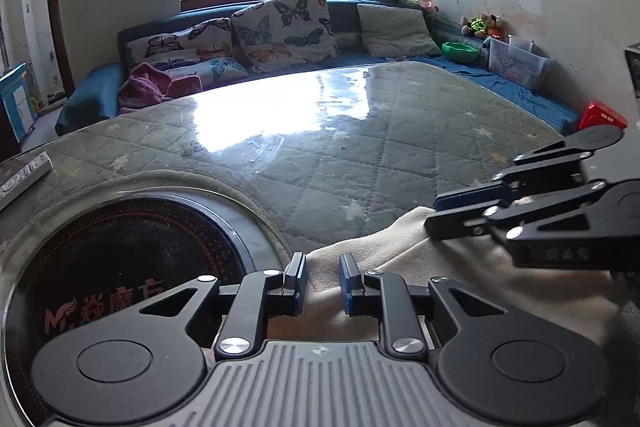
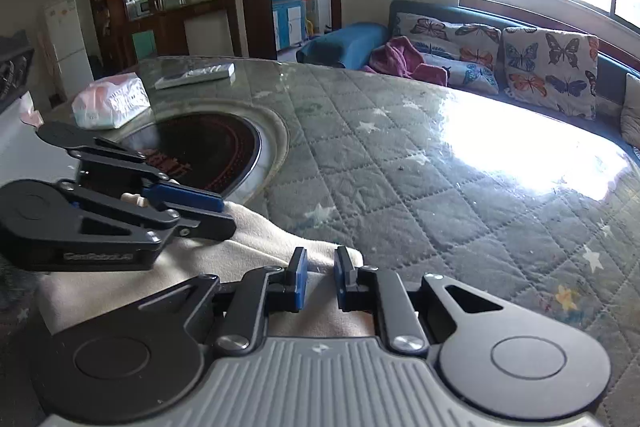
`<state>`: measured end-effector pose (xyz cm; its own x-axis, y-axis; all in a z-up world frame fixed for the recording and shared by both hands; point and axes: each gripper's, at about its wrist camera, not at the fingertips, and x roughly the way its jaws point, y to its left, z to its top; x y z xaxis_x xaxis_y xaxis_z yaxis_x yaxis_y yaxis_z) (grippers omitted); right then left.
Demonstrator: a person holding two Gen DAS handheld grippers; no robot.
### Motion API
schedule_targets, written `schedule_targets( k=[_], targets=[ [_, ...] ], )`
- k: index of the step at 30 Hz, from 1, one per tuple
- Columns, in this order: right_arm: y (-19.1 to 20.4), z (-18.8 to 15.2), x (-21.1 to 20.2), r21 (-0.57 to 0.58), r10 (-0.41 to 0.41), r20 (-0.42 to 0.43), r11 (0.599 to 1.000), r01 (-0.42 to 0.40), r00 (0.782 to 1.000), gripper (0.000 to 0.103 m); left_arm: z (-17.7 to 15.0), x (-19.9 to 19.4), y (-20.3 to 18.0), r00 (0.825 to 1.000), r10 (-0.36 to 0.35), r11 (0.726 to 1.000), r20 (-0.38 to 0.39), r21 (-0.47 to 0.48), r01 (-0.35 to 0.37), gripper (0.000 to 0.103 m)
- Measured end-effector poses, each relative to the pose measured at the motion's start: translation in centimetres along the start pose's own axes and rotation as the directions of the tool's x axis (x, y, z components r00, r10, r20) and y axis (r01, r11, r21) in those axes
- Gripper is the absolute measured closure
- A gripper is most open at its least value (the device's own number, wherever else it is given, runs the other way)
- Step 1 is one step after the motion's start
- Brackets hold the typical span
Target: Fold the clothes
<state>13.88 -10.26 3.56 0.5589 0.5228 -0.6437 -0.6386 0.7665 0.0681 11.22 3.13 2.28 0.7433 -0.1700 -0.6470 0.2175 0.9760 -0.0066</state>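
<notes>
Garment: a cream cloth [image 1: 400, 259] lies bunched at the near edge of the table, under and between both claws; also seen from the right wrist [image 2: 256, 231].
Table: a glass-topped table [image 1: 320, 155] over a grey quilted cover with star marks; strong window glare on the glass.
Left claw [image 1: 323, 281]: jaws parted by a narrow gap, blue pads facing each other, with the cream cloth lying below and ahead of the gap. No fabric is seen pinched between the pads. From the right wrist, the same claw [image 2: 222, 213] comes in from the left, its tips resting on or just over the cloth; contact cannot be confirmed.
Right claw [image 2: 320, 277]: jaws parted by a narrow gap, cloth lying beneath them, nothing visibly gripped. From the left wrist it [image 1: 434, 213] reaches in from the right, tips at the cloth's upper edge.
Claw spacing: near each other, side by side over the cloth, not touching.
Hotplate: a round black cooker [image 1: 120, 267] set into the table, left of the cloth, with red lettering.
Remote: a remote control [image 2: 196, 75] lies on the far left of the table.
Packet: a white plastic packet [image 2: 110, 101] sits near the remote.
Background: a sofa with butterfly cushions [image 1: 284, 23] under a window.
</notes>
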Motion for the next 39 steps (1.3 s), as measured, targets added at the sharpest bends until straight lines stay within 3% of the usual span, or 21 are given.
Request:
schedule_targets(
  k=[8, 14, 19, 25, 27, 29, 33, 36, 39],
  targets=[
    [-1.4, -2.5, -5.3, 0.006, -0.100, 0.021, 0.995, 0.100, 0.995, 0.090, 0.0, -1.9, -1.3, 0.999, 0.016, 1.000, 0.052, 0.012, -0.017, 0.082],
    [-4.1, -4.2, -7.3, 0.079, -0.126, -0.003, 0.989, 0.125, 0.992, 0.090, -0.3, -4.1, -5.8, 0.987, -0.135, 0.987, 0.088, 0.100, 0.126, 0.082],
    [-5.6, -4.3, -6.4, 0.135, -0.069, -0.025, 0.988, 0.072, 0.997, 0.089, -1.2, -3.9, -10.5, 0.961, -0.272, 0.947, 0.055, 0.195, 0.257, 0.082],
    [-6.2, -4.5, -4.9, 0.165, -0.006, -0.045, 0.986, 0.013, 0.999, 0.090, -1.6, -3.1, -13.1, 0.936, -0.351, 0.912, 0.029, 0.238, 0.335, 0.082],
    [-6.4, -4.4, -4.8, 0.175, 0.006, -0.043, 0.985, 0.002, 0.999, 0.098, -1.8, -2.8, -14.0, 0.926, -0.377, 0.898, 0.019, 0.252, 0.360, 0.082],
    [-6.1, -3.9, -5.4, 0.138, -0.018, -0.026, 0.990, 0.022, 0.999, 0.099, -1.9, -2.5, -14.6, 0.918, -0.398, 0.886, 0.010, 0.263, 0.381, 0.082],
    [-5.2, -3.1, -5.9, 0.076, -0.050, 0.001, 0.996, 0.049, 0.999, 0.099, -2.0, -1.6, -14.6, 0.913, -0.407, 0.883, -0.002, 0.255, 0.394, 0.082],
    [-5.2, -3.8, -4.3, 0.059, -0.074, -0.048, 0.995, 0.077, 0.996, 0.099, -2.2, -1.5, -14.4, 0.914, -0.406, 0.885, 0.008, 0.251, 0.391, 0.081],
    [-5.7, -4.1, -4.3, 0.082, -0.079, -0.038, 0.993, 0.082, 0.996, 0.093, -2.3, -2.1, -13.7, 0.912, -0.409, 0.890, 0.015, 0.227, 0.396, 0.080]
  ],
)
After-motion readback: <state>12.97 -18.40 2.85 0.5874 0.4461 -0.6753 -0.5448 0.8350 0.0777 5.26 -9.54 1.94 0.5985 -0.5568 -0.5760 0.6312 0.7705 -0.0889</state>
